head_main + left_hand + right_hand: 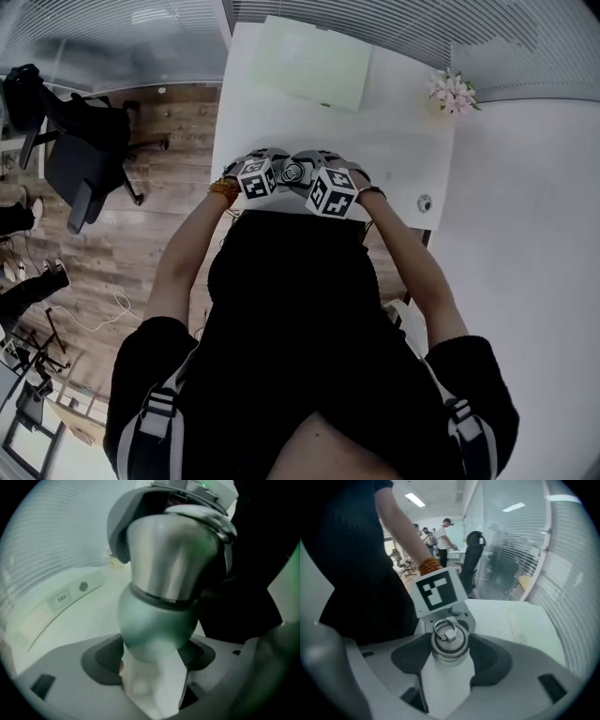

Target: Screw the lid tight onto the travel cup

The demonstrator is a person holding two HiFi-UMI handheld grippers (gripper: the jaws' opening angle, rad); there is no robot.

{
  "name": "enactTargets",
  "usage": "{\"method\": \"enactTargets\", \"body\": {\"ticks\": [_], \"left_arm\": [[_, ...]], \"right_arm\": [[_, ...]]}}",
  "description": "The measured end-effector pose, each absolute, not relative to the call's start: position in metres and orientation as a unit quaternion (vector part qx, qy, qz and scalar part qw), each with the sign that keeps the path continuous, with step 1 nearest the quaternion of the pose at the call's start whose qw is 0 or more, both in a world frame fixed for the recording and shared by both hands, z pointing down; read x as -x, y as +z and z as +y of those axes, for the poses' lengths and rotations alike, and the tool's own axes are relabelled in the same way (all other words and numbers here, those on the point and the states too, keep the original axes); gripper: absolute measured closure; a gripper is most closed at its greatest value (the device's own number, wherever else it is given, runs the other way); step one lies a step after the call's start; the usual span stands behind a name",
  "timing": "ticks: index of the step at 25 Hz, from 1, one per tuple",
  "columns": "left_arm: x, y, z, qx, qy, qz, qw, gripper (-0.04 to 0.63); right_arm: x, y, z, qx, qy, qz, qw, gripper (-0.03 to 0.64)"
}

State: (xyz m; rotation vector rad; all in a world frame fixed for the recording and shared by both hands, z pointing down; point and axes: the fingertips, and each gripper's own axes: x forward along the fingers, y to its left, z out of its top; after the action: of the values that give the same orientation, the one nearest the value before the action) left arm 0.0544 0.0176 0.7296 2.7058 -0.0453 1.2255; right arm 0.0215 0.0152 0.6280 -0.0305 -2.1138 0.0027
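The person holds both grippers close together in front of the chest, just over the near edge of the white table (394, 141). Between them is the brushed-steel travel cup (168, 559), which has a rounded, pale grey-green lower end. It is carried in the air, clear of the table top.

The left gripper (154, 656) has its jaws closed on the cup's grey-green end, with a dark pad pressed against each side. The steel part of the cup tilts away from the left gripper towards the other gripper.

The right gripper (450, 651) has its jaws closed on the round steel lid (449, 639). The lid has a small ring handle on top and sits between the two dark pads, touching both. Whether the lid is fully seated on the cup cannot be told.

Just behind the lid is the left gripper's black-and-white marker cube (436, 592). An orange bead bracelet (429, 566) shows on the wrist above it.

A pale green rectangular sheet (309, 61) lies at the far end of the table. A small bunch of pink flowers (453, 92) stands by the table's far right corner, well apart from the cup.
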Motion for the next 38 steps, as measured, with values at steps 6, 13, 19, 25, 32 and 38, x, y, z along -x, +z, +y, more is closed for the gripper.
{"method": "enactTargets", "body": {"ticks": [6, 13, 19, 25, 32, 38], "left_arm": [[-0.050, 0.730, 0.023, -0.889, 0.447, 0.090, 0.044, 0.230], [-0.053, 0.727, 0.020, -0.915, 0.386, -0.063, 0.099, 0.230], [-0.050, 0.725, 0.022, -0.903, 0.358, -0.196, 0.134, 0.232], [-0.050, 0.728, 0.023, -0.902, 0.369, -0.181, 0.137, 0.233], [-0.047, 0.735, 0.023, -0.892, 0.446, -0.005, 0.072, 0.232], [-0.042, 0.734, 0.029, -0.876, 0.469, 0.113, 0.016, 0.229]], "right_arm": [[-0.018, 0.626, 0.022, 0.094, -0.036, -0.853, 0.512, 0.357], [-0.021, 0.616, 0.019, -0.069, 0.030, -0.891, 0.448, 0.302], [-0.016, 0.620, 0.019, -0.166, 0.074, -0.886, 0.426, 0.326], [-0.013, 0.625, 0.020, -0.126, 0.063, -0.890, 0.434, 0.336], [-0.015, 0.629, 0.026, 0.078, -0.030, -0.877, 0.474, 0.337], [-0.012, 0.629, 0.031, 0.116, -0.052, -0.865, 0.485, 0.336]]}}
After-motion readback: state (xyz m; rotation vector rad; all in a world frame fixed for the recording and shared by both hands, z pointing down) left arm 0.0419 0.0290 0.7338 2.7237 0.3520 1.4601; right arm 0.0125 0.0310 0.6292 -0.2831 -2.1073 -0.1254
